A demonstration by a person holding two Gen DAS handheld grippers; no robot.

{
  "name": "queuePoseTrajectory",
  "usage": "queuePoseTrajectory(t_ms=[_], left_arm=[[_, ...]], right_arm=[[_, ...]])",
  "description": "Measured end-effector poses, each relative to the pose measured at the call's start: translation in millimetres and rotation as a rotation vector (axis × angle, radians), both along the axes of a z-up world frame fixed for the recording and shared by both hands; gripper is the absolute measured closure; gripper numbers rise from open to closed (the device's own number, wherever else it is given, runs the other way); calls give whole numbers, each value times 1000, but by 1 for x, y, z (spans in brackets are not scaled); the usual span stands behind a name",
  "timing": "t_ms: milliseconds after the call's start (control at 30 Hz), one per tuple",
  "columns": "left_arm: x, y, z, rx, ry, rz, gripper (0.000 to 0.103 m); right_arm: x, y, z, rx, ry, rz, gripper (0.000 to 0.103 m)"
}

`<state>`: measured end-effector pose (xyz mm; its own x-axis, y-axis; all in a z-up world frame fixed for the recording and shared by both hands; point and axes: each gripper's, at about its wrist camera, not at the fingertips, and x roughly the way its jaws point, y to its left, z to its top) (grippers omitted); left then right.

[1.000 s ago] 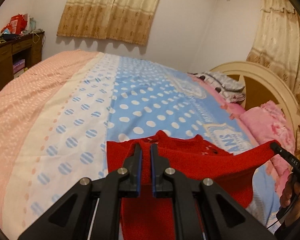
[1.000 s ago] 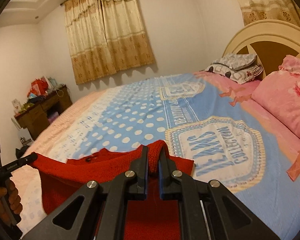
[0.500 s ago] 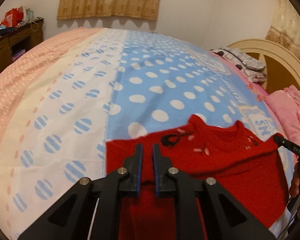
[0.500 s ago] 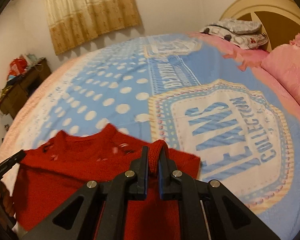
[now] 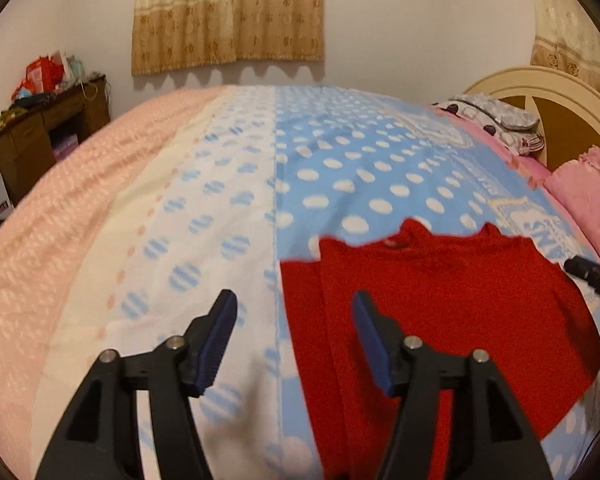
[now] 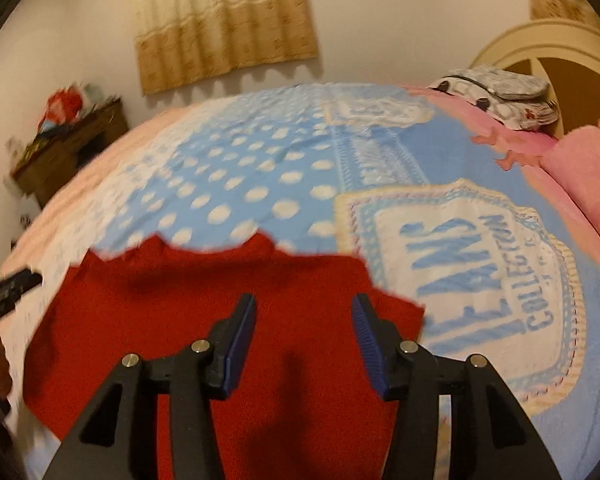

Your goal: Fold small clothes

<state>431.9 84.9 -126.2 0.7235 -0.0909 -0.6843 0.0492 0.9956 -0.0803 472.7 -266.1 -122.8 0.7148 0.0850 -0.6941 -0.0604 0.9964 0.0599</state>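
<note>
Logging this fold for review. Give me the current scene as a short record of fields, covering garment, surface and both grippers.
garment: red knit top, lying spread on the bed, neckline away from the cameras
surface: bedspread, blue with white dots, pink band at one side
left gripper: open, holding nothing, over the garment's edge
right gripper: open, holding nothing, above the garment
background: headboard, curtain, wooden desk

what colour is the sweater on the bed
Red; the sweater shows sharpest in the left wrist view.
</note>
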Motion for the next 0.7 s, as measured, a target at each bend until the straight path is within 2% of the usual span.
queuePoseTrajectory(t_ms=[200, 367, 400, 500, 533, 633, 667, 700], left_arm=[[-27, -2, -14, -33, 58, -8, 40], [-62, -3, -19, -70, 70, -26, 39], [-66, -6, -21, -57, 71, -34, 36], [-73, -16, -28, 25, 59, -35, 35], [-74, -17, -30, 31, 61, -39, 35], [-75, -18, -37, 52, 80, -22, 35], [-76, -19, -40, 58, 103, -18, 35], [-77, -19, -44, 62, 121, -16, 34]], right_arm=[[-35, 3, -12, -3, 43, 36, 53], [-76, -27, -14, 27, 52, -23, 53], [-82, -32, -15, 38, 57, -33, 53], [-98, -41, -22, 56, 90, -42, 53], [-102, -41, -25, 55, 97, -39, 53], [-105, -43, -36, 98, 139, -37, 64], [-107, -45, -40, 118, 152, -41, 76], [-108, -46, -44, 130, 167, -40, 82]])
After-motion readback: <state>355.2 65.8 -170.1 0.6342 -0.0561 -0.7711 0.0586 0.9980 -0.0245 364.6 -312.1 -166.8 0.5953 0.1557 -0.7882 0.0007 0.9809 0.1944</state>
